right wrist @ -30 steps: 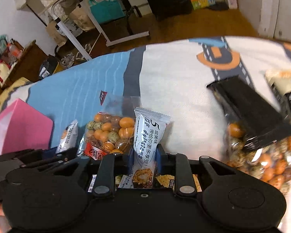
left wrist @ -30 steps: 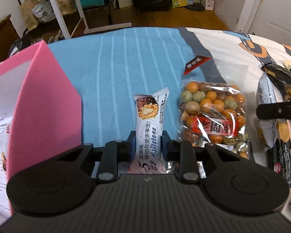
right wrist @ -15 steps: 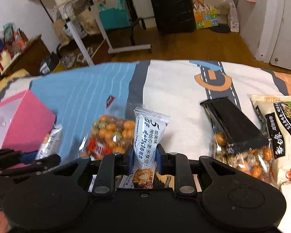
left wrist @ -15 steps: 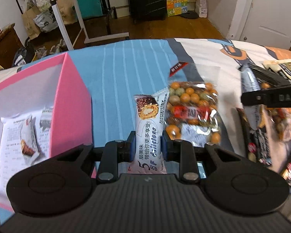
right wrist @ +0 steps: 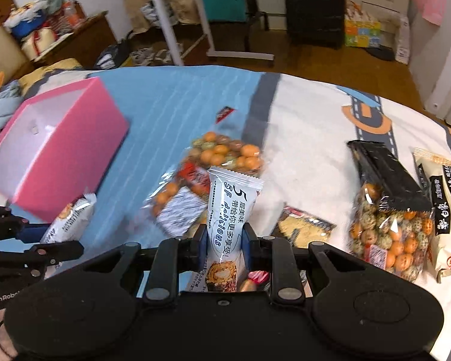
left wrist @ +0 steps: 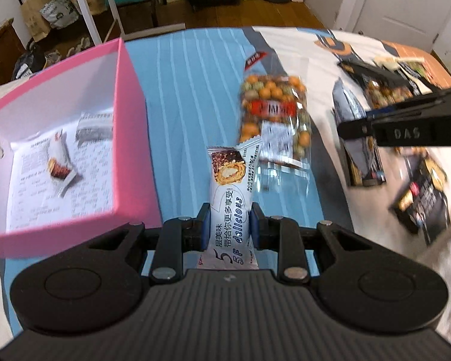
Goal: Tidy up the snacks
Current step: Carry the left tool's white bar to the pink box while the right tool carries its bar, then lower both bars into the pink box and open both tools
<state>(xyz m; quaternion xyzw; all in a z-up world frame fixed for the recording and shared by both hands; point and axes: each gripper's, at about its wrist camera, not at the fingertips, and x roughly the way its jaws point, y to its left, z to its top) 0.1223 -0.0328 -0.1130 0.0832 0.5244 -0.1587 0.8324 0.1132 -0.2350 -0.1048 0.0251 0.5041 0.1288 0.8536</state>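
My left gripper [left wrist: 229, 224] is shut on a white cake-roll packet [left wrist: 230, 192], held upright above the blue striped sheet, just right of the open pink box [left wrist: 129, 138]. The box has two similar packets [left wrist: 60, 162] lying on its printed lining. My right gripper [right wrist: 224, 240] is shut on a second white cake-roll packet [right wrist: 230, 207], held over the clear bag of coloured coated nuts [right wrist: 222, 156]. In the right wrist view the left gripper's packet [right wrist: 70, 221] and the pink box [right wrist: 63, 147] sit at the left. The right gripper's side [left wrist: 406, 126] crosses the left wrist view at the right.
The clear nut bag [left wrist: 273, 114] lies right of my left gripper. A black-topped nut bag [right wrist: 391, 210], a beige noodle pack [right wrist: 448, 210] and a cracker packet [right wrist: 303, 225] lie on the white part of the bedsheet. Beyond the bed are a wooden floor, a rack and a black suitcase [right wrist: 312, 6].
Both grippers have risen with their packets. The left one has shifted toward the pink box, whose inside now shows. The right one has rolled and the view has levelled.
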